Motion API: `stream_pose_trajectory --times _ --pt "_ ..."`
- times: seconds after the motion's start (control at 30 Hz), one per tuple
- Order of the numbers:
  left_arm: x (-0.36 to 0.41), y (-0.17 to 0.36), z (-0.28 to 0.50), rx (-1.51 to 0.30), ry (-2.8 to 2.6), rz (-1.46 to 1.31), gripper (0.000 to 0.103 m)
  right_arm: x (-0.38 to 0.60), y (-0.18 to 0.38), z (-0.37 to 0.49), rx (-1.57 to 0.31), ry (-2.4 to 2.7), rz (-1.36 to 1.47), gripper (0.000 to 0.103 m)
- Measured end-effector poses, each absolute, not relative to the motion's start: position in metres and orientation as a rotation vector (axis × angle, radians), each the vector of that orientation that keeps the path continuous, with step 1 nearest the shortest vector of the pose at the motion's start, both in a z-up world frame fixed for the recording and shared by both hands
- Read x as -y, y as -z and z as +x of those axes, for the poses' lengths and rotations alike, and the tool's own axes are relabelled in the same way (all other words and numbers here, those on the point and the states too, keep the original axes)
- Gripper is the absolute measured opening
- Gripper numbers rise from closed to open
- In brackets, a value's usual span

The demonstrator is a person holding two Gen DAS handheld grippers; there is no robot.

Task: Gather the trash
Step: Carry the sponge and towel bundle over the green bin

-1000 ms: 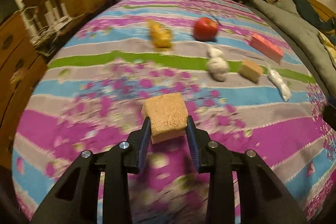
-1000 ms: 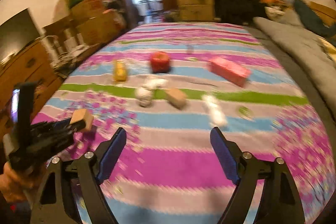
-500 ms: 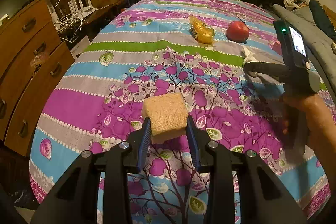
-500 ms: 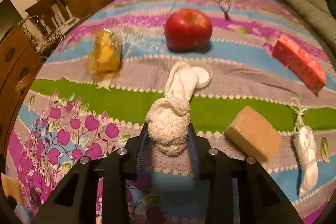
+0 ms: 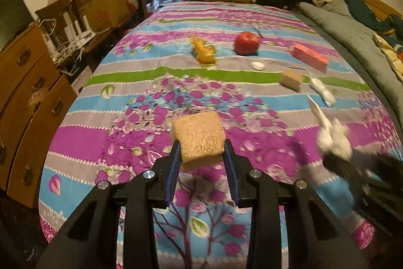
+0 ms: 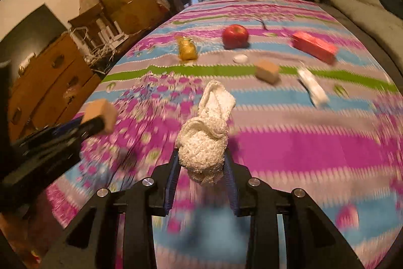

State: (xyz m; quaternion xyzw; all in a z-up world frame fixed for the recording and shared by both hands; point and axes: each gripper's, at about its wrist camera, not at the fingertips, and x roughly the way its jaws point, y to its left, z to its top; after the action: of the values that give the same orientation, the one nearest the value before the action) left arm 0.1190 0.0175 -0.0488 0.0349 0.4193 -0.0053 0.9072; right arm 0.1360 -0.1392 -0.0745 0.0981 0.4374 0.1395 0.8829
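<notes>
two pieces are lifted clear of the bed (image 5: 176,72): the left hand-held gripper (image 5: 201,155) is clamped on a tan sponge (image 5: 199,138), the right hand-held gripper (image 6: 201,163) on a white cloth wad (image 6: 204,150). carry step. next, find a bin; none shows. more litter lies at twelve to two o'clock.
</notes>
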Motion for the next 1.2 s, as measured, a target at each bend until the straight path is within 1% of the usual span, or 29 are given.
stream_pose_trajectory --times 0.27,0.47,0.7,0.87,1.03,1.2 --pt "0.026 0.042 0.087 -0.893 0.138 0.128 0.032 0.179 0.041 0.028 -0.879 -0.223 0.302 0.035" --pt "0.088 0.017 0.074 -0.836 0.296 0.191 0.032 0.234 -0.007 -0.036 -0.755 -0.074 0.330 0.035" --pt "0.198 -0.028 0.061 -0.750 0.534 0.229 0.032 0.323 -0.063 -0.108 -0.622 0.167 0.351 0.035" --pt "0.282 -0.049 0.028 -0.685 0.709 0.308 0.032 0.390 -0.090 -0.173 -0.565 0.371 0.380 0.035" --pt "0.357 -0.051 -0.012 -0.666 0.878 0.406 0.032 0.438 -0.104 -0.236 -0.547 0.542 0.403 0.035" --pt "0.413 -0.038 -0.064 -0.669 1.036 0.507 0.033 0.473 -0.096 -0.290 -0.575 0.664 0.461 0.035"
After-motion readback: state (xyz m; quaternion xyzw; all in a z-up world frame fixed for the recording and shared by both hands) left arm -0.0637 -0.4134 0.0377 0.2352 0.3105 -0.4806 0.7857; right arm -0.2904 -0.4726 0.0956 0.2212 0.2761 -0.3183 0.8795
